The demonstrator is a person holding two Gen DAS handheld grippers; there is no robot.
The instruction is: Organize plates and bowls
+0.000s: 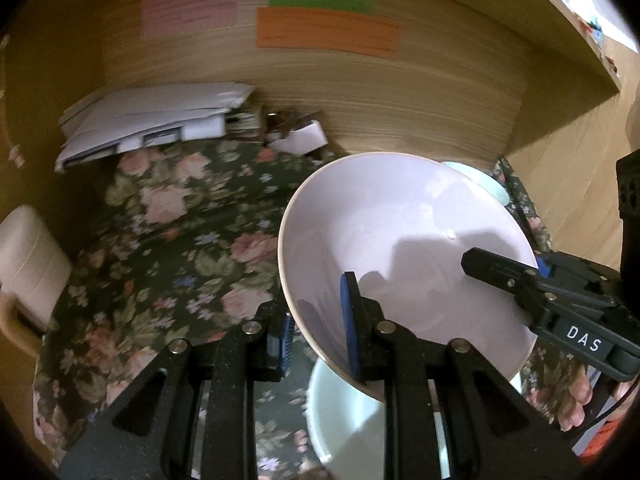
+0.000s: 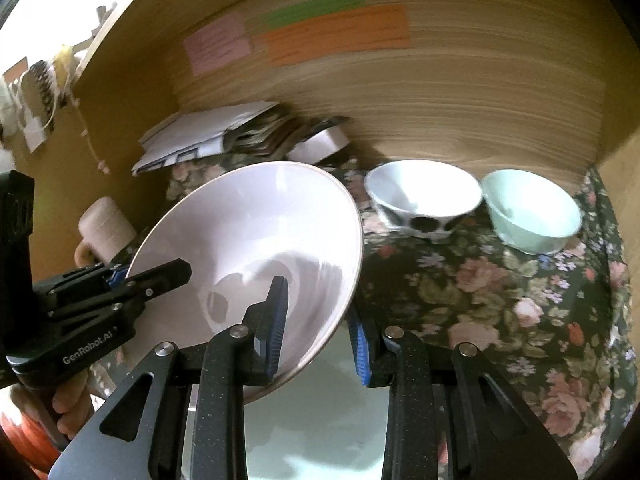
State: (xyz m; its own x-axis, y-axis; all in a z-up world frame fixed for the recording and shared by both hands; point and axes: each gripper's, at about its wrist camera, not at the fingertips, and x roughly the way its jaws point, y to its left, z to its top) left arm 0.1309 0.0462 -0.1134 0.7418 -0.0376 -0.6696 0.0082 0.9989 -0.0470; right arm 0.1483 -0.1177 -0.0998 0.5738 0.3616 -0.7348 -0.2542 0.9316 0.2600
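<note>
Both grippers hold one wide pale pink bowl [image 1: 404,240] by its rim and carry it above the flowered cloth [image 1: 168,240]. The left gripper [image 1: 318,332] is closed on the near rim, one blue pad inside the bowl and one outside. The right gripper [image 2: 316,320] is closed on the rim at the opposite side in the same way. The bowl is tilted, not level.

I judge that the step in hand is the transport of this bowl toward a place for stacking. Just below the pink bowl, a mint plate or bowl [image 1: 344,408] lies on the cloth; which of the two it is I cannot tell. Behind the pink bowl, to the right, stand a white bowl [image 2: 424,196] and a mint bowl [image 2: 532,208], touching or nearly so.

The next move calls for making the bowl level, lowering it slowly, and opening both grippers together.

Readable writing: "DAS" on the right gripper, "GenRobot.AI" on the left gripper. The coloured paper notes [image 1: 326,32] on the wooden back wall are too blurred to read.
</note>
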